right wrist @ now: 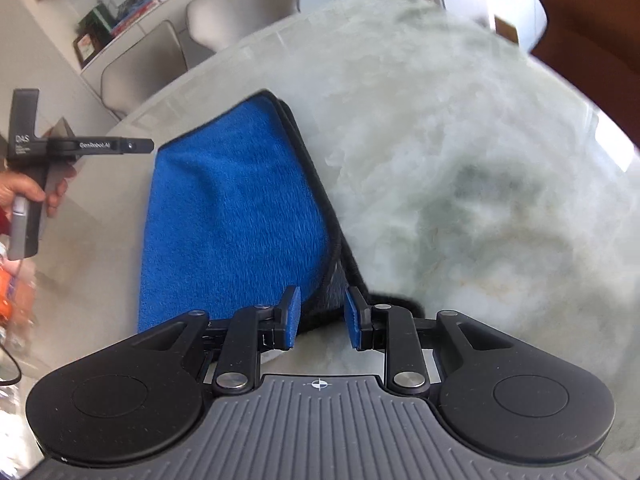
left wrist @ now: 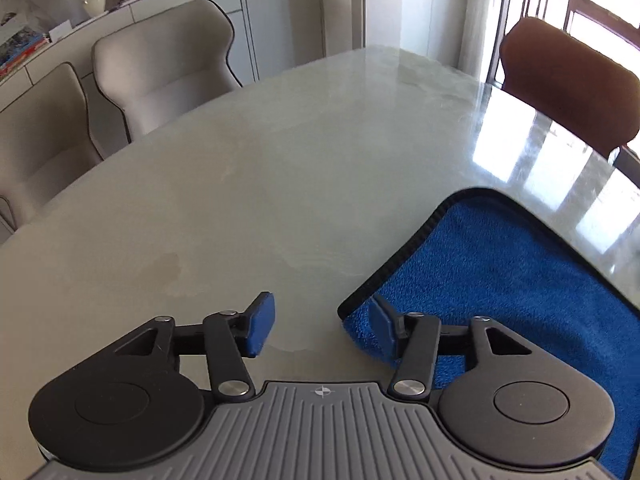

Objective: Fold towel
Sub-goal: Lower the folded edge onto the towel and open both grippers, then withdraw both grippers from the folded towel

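Left tool: jaws apart, nothing between them, poised over the pale marble tabletop. Its right pad sits over the near corner of the blue towel; contact cannot be judged.

Right tool: jaws apart, nothing clamped, above the towel's black-bound edge at the near corner, where a grey underside shows.

Towel lies folded on the tabletop, layered edges stacked along its right side in the right wrist view.

Left hand grips the left tool's handle, left of the towel. Beige chairs and a brown chair stand around the tabletop
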### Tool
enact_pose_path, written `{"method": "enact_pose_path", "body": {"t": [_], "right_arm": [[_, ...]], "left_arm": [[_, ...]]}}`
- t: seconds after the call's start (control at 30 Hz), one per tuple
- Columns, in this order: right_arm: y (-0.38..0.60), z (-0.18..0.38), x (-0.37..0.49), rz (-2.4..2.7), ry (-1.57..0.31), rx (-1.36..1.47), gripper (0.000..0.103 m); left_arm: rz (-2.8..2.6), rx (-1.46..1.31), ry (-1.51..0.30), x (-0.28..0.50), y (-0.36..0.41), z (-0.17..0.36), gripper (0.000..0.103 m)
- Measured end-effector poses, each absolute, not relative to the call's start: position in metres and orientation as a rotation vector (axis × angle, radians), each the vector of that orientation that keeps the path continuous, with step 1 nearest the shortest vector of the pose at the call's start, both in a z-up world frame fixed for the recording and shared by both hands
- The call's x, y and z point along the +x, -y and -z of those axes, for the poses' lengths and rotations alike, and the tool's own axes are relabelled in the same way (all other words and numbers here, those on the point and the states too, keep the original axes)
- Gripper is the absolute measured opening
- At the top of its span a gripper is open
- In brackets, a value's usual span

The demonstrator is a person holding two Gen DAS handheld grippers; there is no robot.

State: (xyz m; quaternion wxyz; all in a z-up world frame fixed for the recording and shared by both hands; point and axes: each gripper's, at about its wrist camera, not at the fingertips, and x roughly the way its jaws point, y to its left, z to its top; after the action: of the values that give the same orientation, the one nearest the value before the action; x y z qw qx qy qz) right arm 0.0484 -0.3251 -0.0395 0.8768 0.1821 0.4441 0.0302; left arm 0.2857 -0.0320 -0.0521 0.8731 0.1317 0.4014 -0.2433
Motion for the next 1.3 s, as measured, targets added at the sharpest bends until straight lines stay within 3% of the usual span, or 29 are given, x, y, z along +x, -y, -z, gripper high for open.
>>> {"method": "enact_pose_path", "body": {"t": [0.37,0.5,0.67,0.87,1.03,1.13,1.3], "right_arm": [[0.327,0.057,0.073,-0.061,-0.922,0.353,0.025],[0.324,0.058,0.065,-0.112,-0.904,0.377,0.011],[0.315,0.058,0.061,-0.114,-0.94,0.248,0.005],[0.318,0.055,0.057,-0.099,-0.971,0.237,0.005],[0.316,0.043,0.059,-0.01,-1.007,0.17,0.012],[0.315,0.032,0.065,-0.075,-0.911,0.171,0.029],[0.303,0.048,0.091,-0.357,-0.911,0.311,0.03]], "left_arm": [[0.903,0.194,-0.926,0.153,0.094,0.082,0.068],[0.902,0.202,-1.014,0.129,0.098,0.098,0.069],[0.879,0.22,-1.015,0.121,0.093,0.1,0.07],[0.841,0.236,-1.002,0.102,0.085,0.098,0.07],[0.817,0.166,-1.026,0.095,0.075,0.088,0.07],[0.822,0.09,-0.984,0.098,0.073,0.077,0.07],[0.782,0.071,-0.976,0.108,0.084,0.085,0.071]]}}
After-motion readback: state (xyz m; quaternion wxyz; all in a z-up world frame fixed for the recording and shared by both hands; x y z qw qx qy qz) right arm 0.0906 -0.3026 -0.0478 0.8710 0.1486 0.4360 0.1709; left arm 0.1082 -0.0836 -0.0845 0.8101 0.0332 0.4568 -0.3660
